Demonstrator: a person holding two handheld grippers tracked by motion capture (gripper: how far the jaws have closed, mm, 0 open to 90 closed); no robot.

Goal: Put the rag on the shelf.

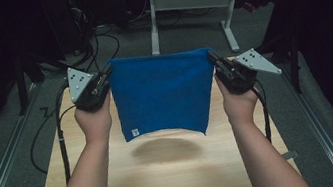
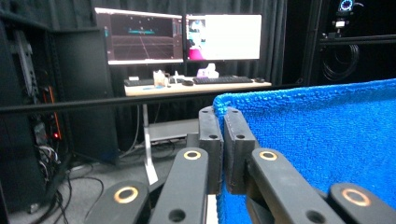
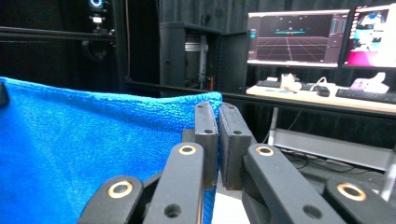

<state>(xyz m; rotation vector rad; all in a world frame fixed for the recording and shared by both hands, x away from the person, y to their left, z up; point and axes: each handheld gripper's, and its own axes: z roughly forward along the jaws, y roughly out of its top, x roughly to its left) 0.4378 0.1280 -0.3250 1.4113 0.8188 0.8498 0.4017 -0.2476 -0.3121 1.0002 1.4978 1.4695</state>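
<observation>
Dark room, light wood desk [image 1: 178, 177] lower centre, two monitors behind; one blue towel [image 1: 162, 94] hangs mid-frame above it, left tool [image 1: 107, 75] and right tool [image 1: 213, 59] each clamped on a top corner.

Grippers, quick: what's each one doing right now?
Left gripper: closed on the top left corner of the blue cloth.
Right gripper: closed on the cloth's top right corner; it hangs above the table.

A blue terry cloth [image 1: 161, 91] hangs spread flat and upright above the table, top edge taut, pinched at both upper corners. A small white tag, possibly a label, sits near its lower left corner.
</observation>
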